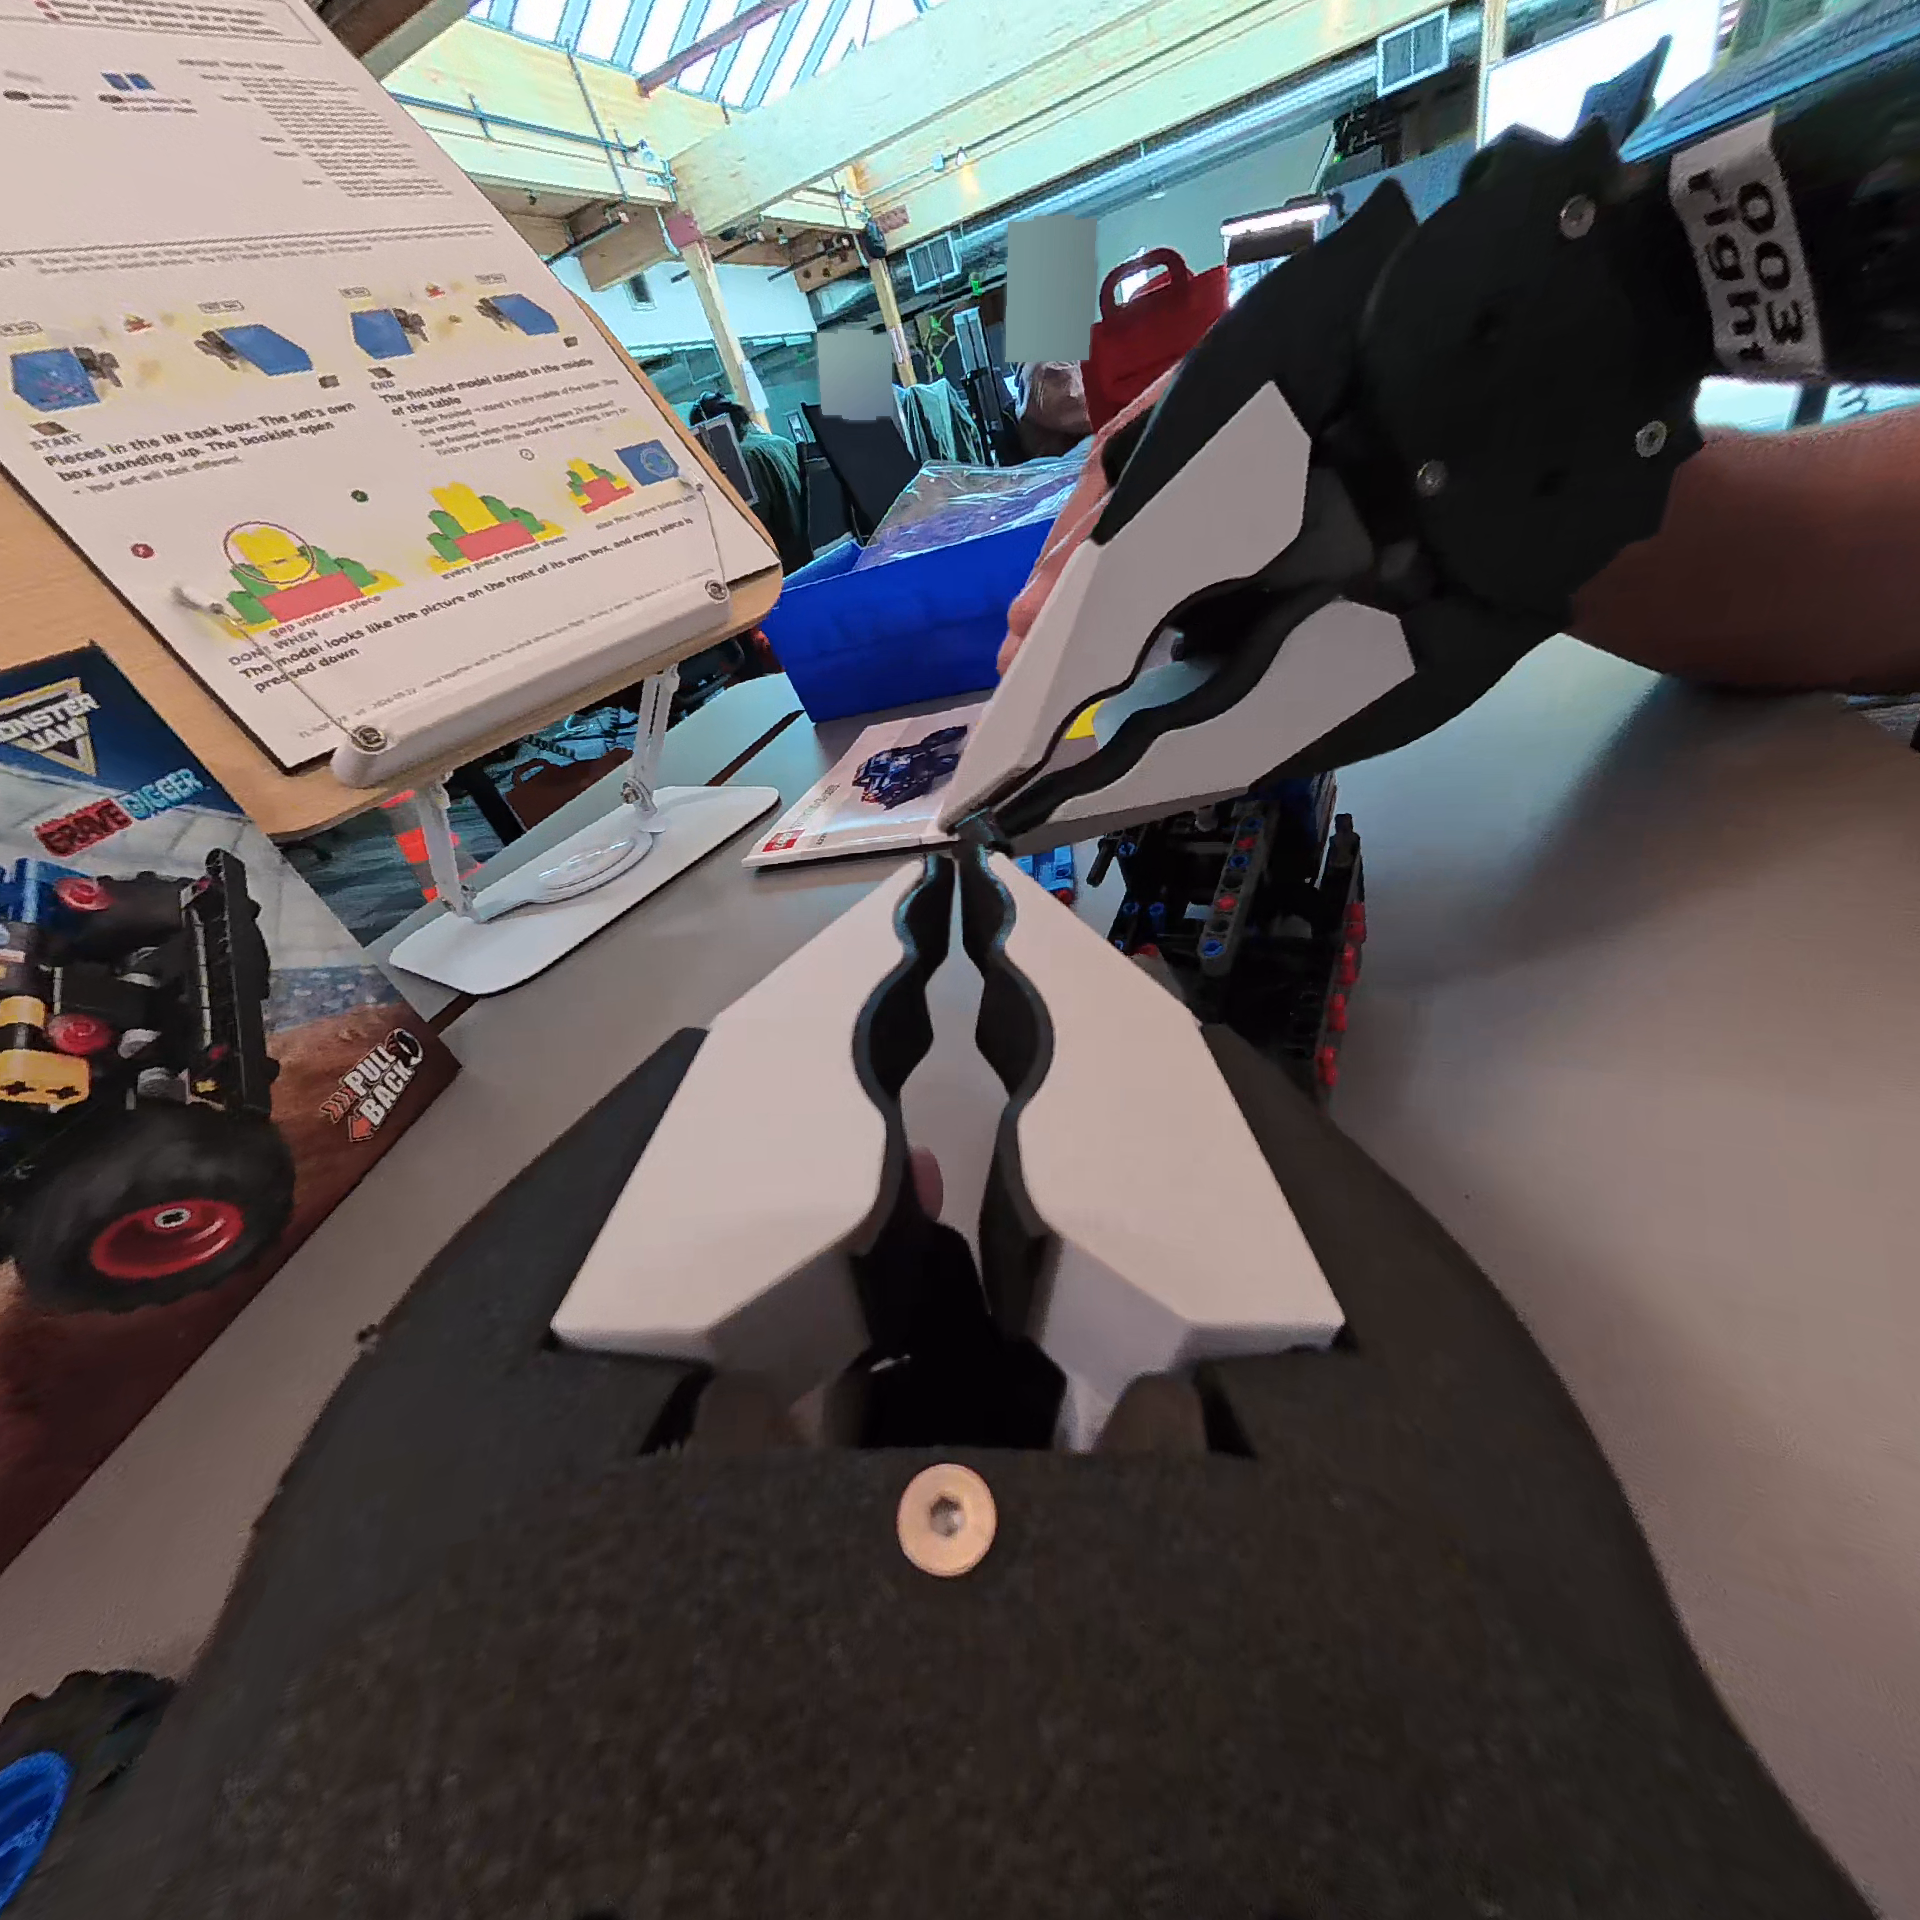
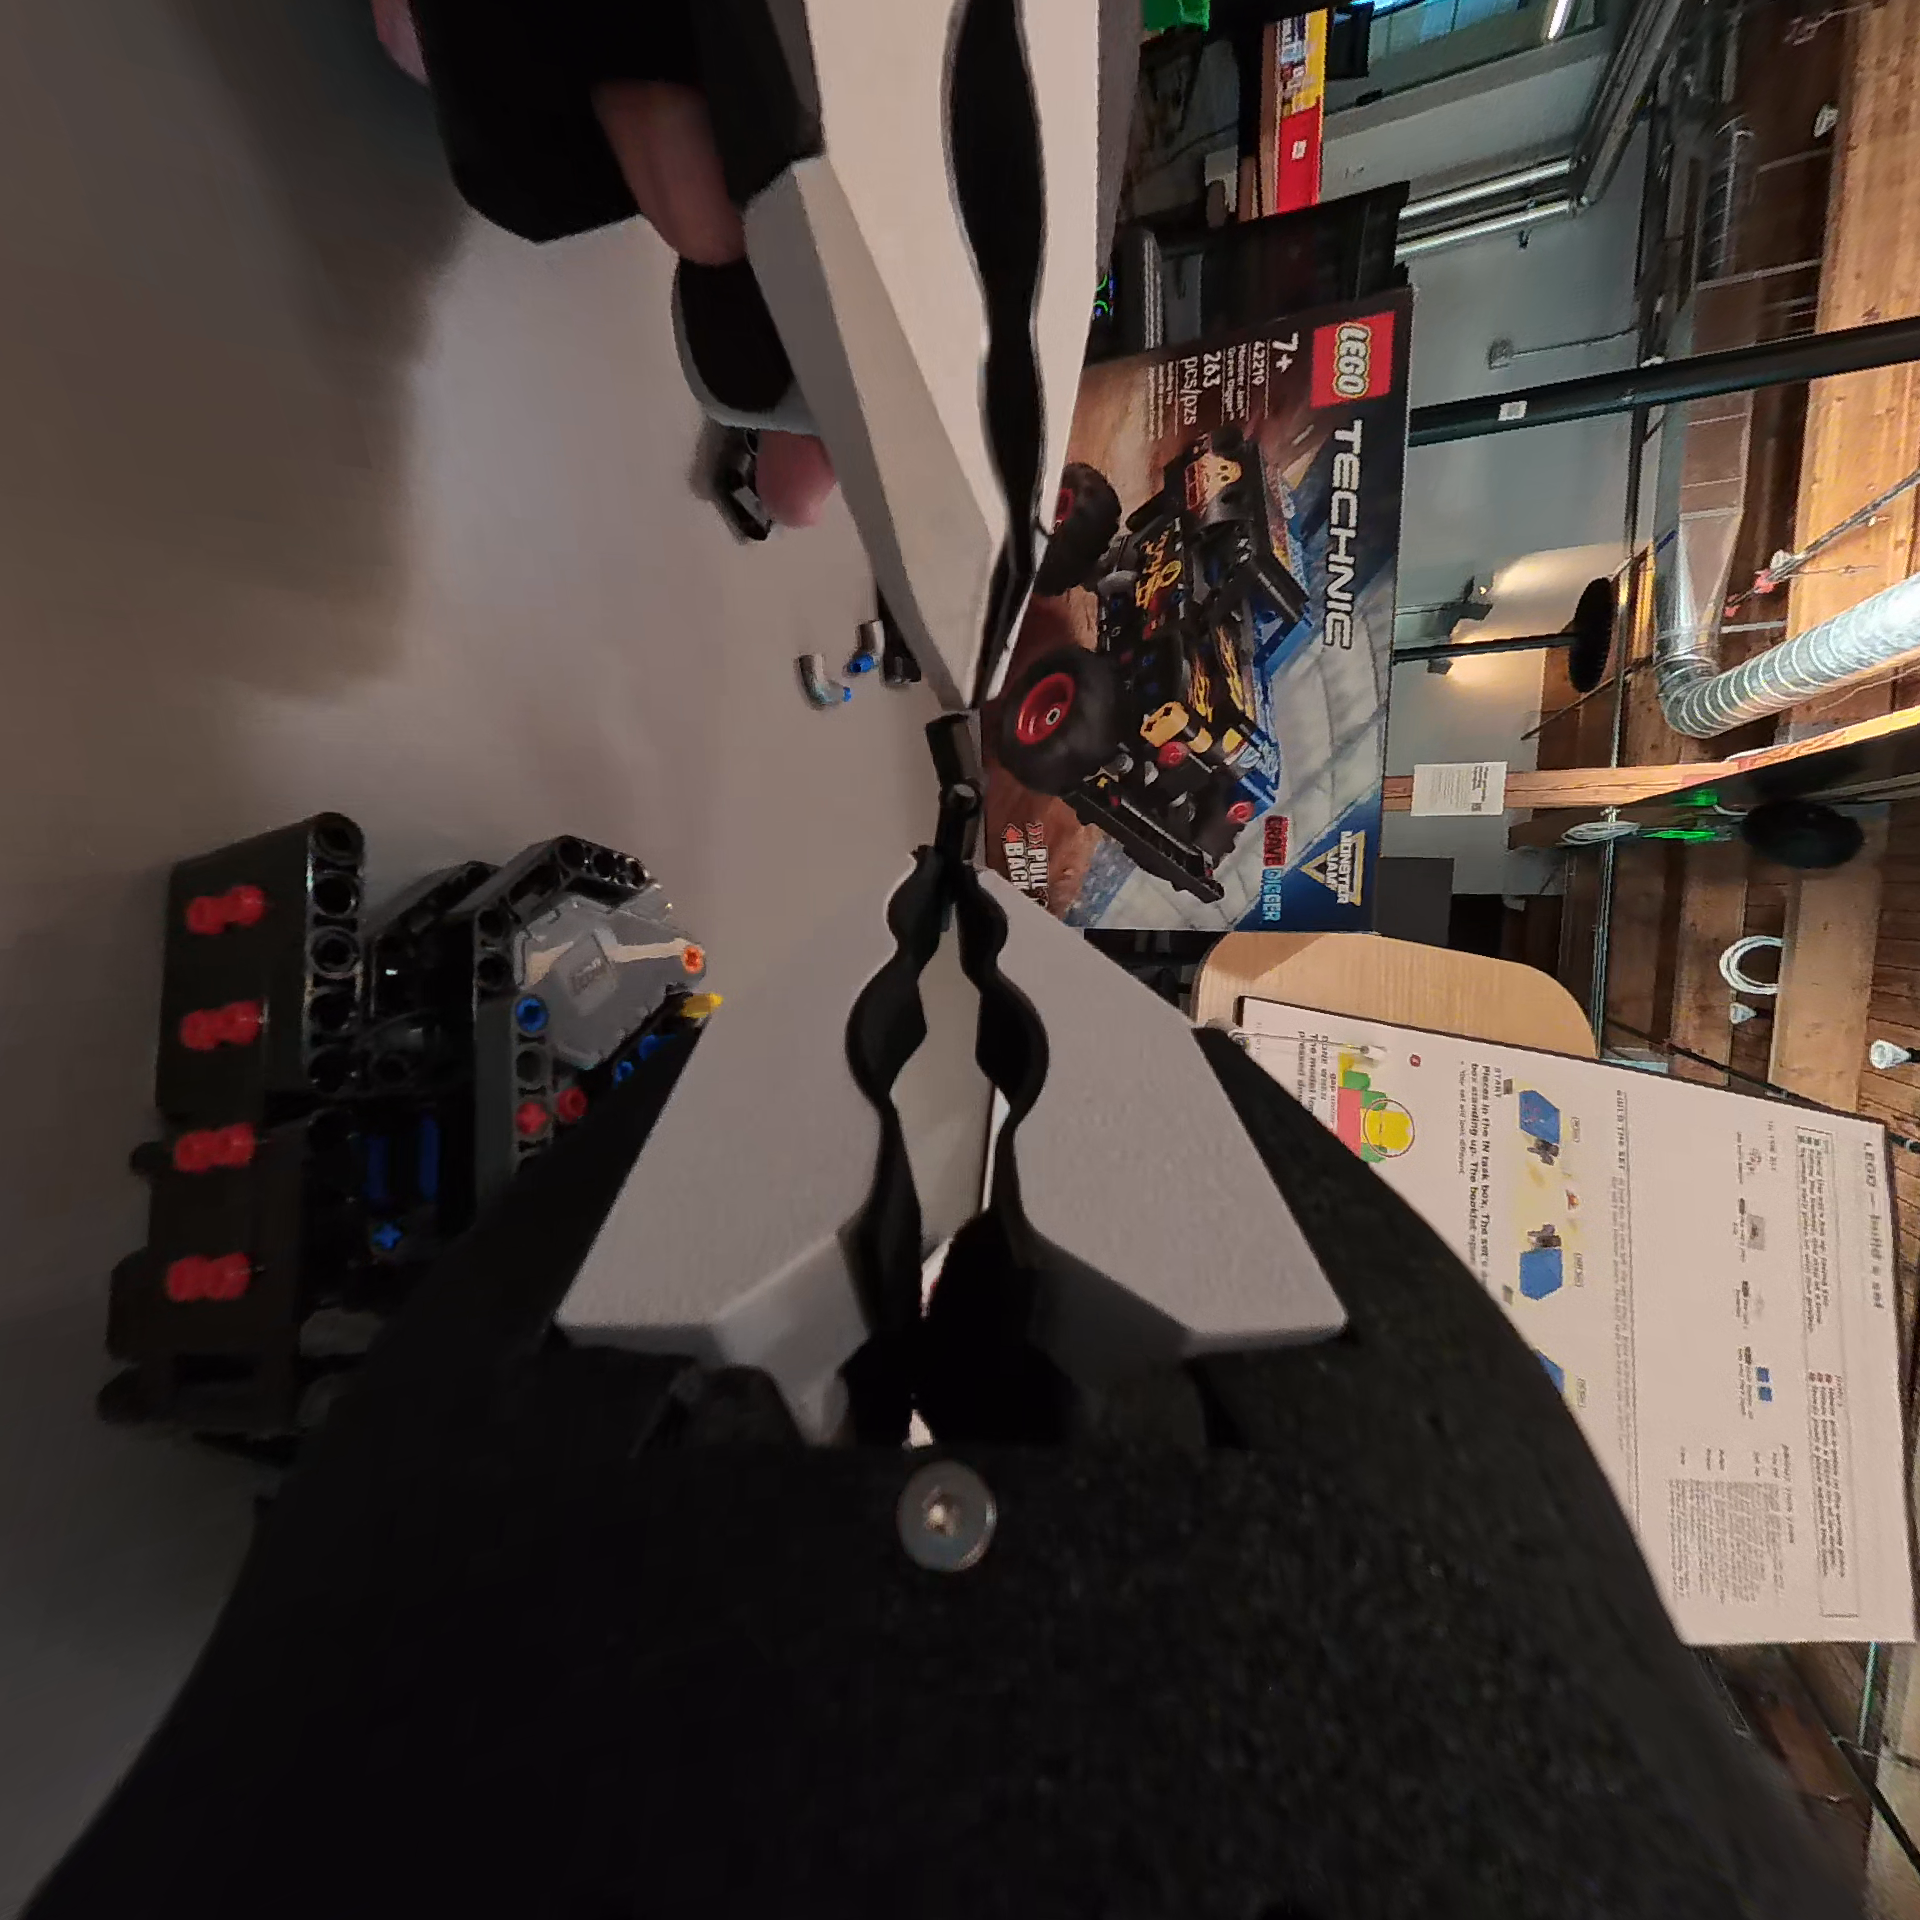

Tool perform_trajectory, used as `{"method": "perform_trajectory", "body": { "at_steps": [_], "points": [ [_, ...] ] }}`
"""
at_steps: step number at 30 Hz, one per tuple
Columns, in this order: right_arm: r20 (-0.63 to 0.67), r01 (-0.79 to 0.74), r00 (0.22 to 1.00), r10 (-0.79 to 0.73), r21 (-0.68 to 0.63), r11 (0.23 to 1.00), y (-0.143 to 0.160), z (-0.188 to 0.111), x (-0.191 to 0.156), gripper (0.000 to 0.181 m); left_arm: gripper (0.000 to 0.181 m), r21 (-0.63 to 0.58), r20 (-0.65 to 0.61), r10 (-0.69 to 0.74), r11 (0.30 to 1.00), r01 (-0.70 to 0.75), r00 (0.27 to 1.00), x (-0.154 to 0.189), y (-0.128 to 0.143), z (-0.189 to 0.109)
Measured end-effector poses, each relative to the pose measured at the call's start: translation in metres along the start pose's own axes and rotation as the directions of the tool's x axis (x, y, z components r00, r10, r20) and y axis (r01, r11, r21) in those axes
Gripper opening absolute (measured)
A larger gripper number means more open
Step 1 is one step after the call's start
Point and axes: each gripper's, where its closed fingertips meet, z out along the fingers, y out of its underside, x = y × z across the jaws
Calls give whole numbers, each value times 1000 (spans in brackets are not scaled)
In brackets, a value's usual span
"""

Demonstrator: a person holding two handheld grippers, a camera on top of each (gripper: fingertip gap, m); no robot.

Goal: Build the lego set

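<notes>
The grey table (image 1: 1662,935) carries a toy-set box (image 2: 1226,644) showing a monster truck, an instruction sheet (image 1: 343,395) on a stand, a blue bin (image 1: 894,623) and a booklet (image 1: 862,790). A half-built black brick chassis (image 2: 343,1091) sits just beside the tools, wheels unfitted; loose pieces (image 2: 831,675) lie near. The left tool (image 1: 961,862) and right tool (image 2: 951,842) meet tip to tip, each pinched on a small black connector piece (image 2: 954,753).

open grey tabletop right, clutter left and behind

in the left wrist view, grey tabletop (image 1: 1621,1039) lies bare lower right; black brick-built chassis (image 1: 1247,925) centre right, white-footed document stand (image 1: 582,883) and printed toy box (image 1: 156,987) crowd left.
</notes>
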Motion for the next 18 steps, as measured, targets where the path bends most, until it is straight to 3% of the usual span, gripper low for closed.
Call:
{"method": "perform_trajectory", "body": {
  "at_steps": [3,6,9,13,15,18],
  "points": [
    [-32,12,999,-13,-12,1000,2,3,2,3,5,-15,-26,15,1000,-16,1000,5,2,1],
    [-50,31,998,-32,-21,999,2,4,3,3,25,-26,-37,-8,1000,7,999,5,3,2],
    [-92,75,993,-75,-13,997,-4,3,5,3,35,-47,-58,-76,996,73,995,5,5,5],
    [-123,144,981,-148,-35,989,-8,4,3,3,25,-41,-72,-136,990,133,988,6,2,5],
    [-130,152,979,-156,-40,988,-9,5,1,3,9,-41,-58,-149,988,147,987,4,2,4],
    [-145,152,977,-158,-49,987,-8,7,2,3,8,-53,-34,-165,985,163,986,1,4,5]
  ]
}}
